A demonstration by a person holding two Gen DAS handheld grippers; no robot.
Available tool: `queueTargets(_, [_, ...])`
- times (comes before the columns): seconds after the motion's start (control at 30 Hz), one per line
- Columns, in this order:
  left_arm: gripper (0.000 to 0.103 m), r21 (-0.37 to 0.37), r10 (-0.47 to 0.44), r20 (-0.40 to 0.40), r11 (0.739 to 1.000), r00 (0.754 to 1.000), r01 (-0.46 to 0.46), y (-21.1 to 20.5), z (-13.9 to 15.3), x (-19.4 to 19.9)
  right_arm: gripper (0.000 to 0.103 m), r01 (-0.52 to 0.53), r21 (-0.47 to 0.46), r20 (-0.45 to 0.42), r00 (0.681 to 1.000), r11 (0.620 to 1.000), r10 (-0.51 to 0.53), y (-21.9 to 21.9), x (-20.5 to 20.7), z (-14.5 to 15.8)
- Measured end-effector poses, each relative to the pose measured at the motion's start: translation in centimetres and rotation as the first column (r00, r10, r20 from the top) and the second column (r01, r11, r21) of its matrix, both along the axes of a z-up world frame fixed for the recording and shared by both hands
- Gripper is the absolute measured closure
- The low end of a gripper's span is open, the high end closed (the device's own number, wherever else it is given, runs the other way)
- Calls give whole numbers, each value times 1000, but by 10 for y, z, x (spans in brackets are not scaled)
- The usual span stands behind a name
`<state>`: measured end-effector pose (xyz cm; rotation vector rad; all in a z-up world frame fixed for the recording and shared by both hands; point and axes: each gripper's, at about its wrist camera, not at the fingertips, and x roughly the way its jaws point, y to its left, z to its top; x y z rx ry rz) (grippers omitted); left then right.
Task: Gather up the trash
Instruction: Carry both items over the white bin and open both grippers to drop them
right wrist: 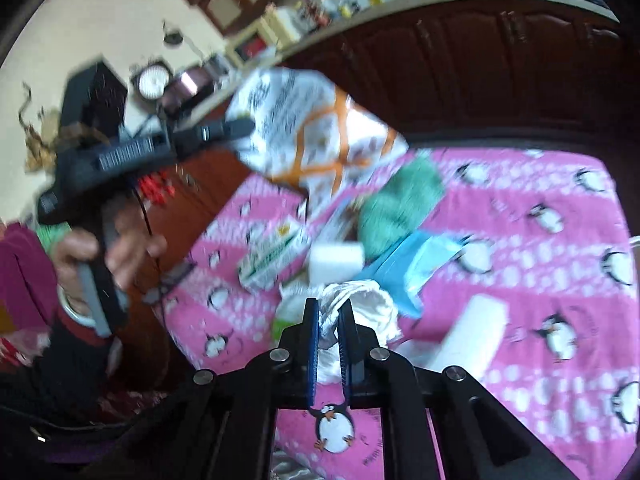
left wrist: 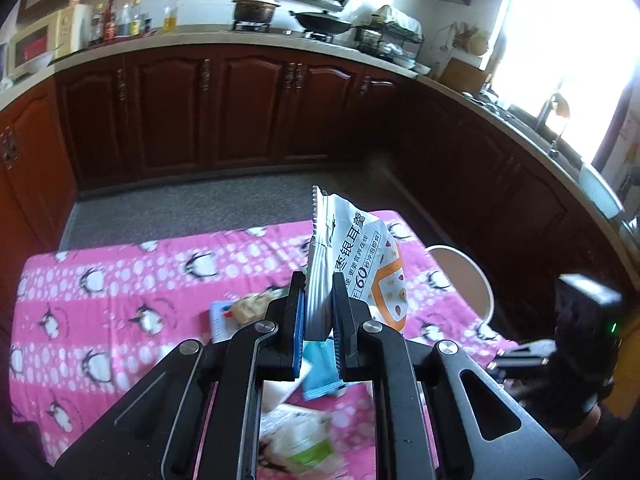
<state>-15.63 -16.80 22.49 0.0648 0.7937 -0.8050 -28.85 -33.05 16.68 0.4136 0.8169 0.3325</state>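
Two grippers, both loaded with trash.
Left gripper [left wrist: 319, 308] pinches white-and-orange printed foil pouch [left wrist: 360, 256]; right gripper [right wrist: 329, 320] clamps crumpled white plastic wrapper [right wrist: 360, 304]; grip firmly.

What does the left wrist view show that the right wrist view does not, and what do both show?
Left wrist only: the stove with a pot and wok, a bright window, and a white stool. Right wrist only: the person's hand on the left gripper, and the right gripper shut on a white bag. Both: the white-and-orange packet in the left jaws, and the pink penguin cloth.
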Motion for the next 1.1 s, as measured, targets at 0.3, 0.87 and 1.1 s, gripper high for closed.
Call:
queueTargets(0.3, [94, -2, -114, -17, 993, 993, 114, -86, 10, -14, 95, 235, 28, 83, 968, 972, -237, -97, -41, 32])
queueTargets(0.87, [93, 157, -228, -169, 954, 959, 254, -291, -65, -42, 95, 588, -153, -121, 786, 794, -606, -271, -63, -48])
queueTargets(1.1, [91, 202, -177, -177, 956, 968, 212, -332, -94, -49, 83, 661, -155, -184, 711, 734, -679, -302, -68, -78])
